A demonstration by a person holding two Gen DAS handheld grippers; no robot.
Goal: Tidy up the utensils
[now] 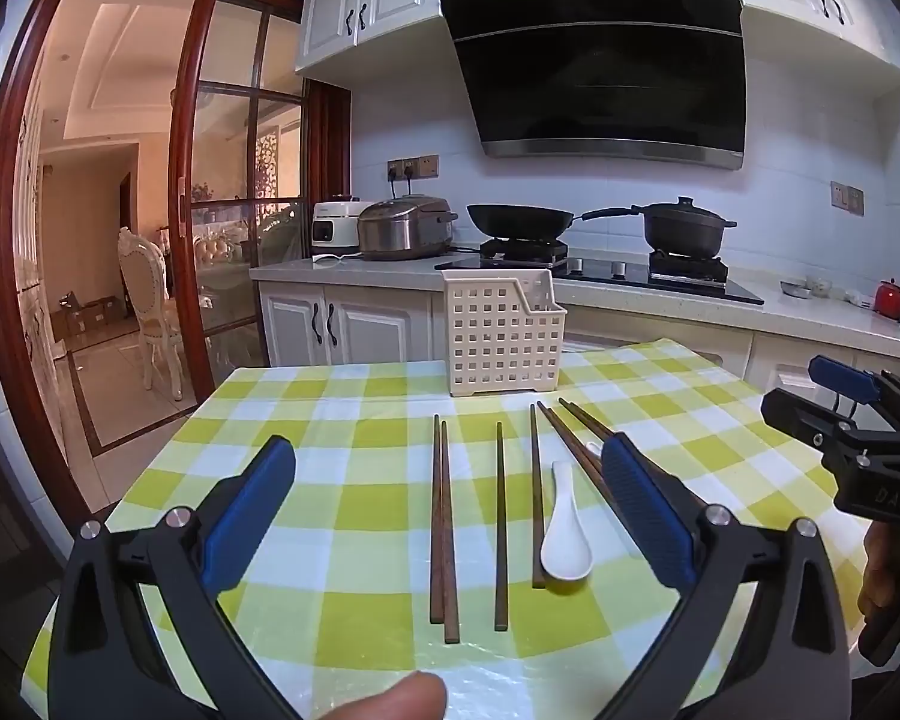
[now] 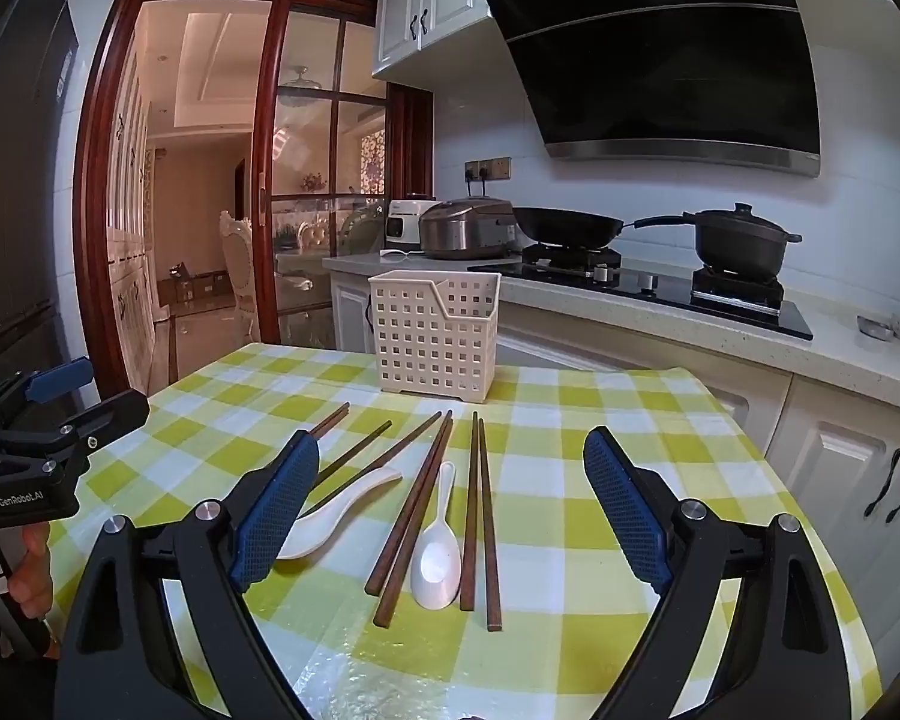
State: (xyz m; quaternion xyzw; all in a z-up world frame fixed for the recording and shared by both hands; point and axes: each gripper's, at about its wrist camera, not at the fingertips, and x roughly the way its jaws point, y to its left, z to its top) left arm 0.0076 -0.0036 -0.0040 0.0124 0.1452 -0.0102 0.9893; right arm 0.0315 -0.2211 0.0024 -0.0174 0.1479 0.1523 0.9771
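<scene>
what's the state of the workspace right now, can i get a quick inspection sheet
surface: table under a green checked cloth, flat
job's things: wooden chopsticks and two white spoons lying loose; white perforated basket upright behind them, nothing seen inside
clutter: nothing seen
grippers: left gripper and right gripper both open, holding nothing
cables: nothing seen on the table
surroundings: kitchen counter with rice cooker, wok and lidded pot on the stove
</scene>
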